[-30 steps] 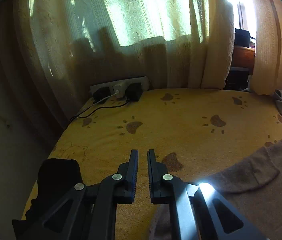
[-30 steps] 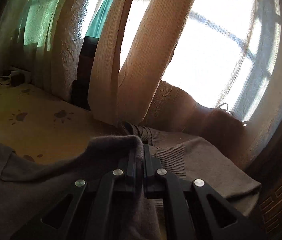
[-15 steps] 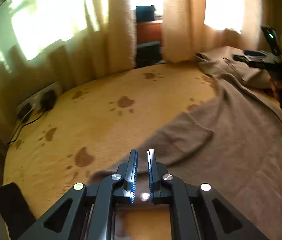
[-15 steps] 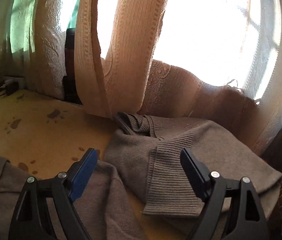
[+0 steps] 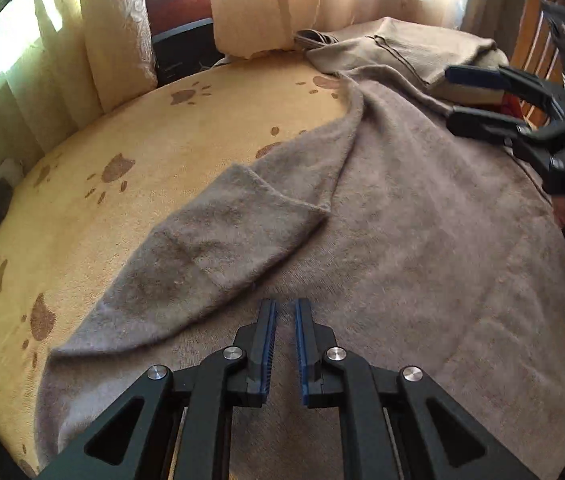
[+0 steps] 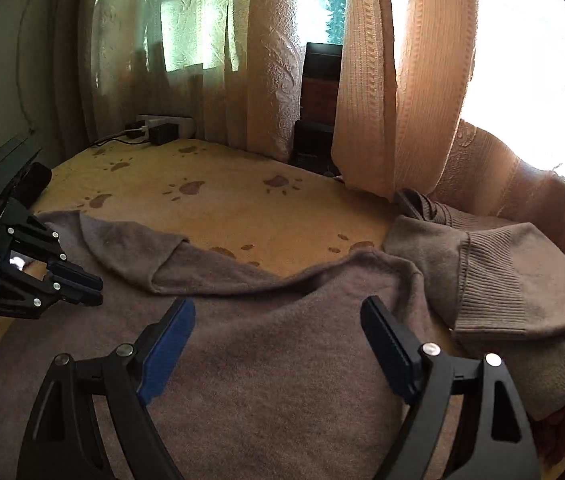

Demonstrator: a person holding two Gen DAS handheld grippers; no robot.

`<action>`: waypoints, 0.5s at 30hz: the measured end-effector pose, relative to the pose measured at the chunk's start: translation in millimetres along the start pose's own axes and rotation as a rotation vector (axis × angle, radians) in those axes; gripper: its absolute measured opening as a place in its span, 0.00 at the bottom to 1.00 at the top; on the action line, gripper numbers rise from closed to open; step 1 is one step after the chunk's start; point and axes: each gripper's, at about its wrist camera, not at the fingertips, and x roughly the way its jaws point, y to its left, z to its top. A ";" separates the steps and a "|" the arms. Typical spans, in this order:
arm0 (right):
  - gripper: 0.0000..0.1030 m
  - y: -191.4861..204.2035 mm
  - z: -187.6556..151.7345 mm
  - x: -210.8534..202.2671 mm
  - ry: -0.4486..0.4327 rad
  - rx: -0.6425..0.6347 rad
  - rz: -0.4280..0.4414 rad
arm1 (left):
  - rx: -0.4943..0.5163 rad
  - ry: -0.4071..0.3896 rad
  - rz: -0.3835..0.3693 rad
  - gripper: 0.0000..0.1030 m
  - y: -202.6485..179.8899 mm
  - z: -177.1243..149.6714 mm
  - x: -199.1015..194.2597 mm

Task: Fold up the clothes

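A grey-brown sweater lies spread over the yellow paw-print blanket, one sleeve folded back across its body, and a second, ribbed sweater sits bunched at the far right by the curtains. The left gripper hangs just above the spread sweater with its jaws nearly together and nothing between them. The right gripper has just been opening; its jaws now stand wide over the sweater, holding nothing
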 end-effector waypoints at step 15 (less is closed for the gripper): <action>1.00 -44.9 -25.0 -10.7 -0.106 0.243 -0.046 | -0.566 -0.150 0.262 0.11 135.8 27.4 0.0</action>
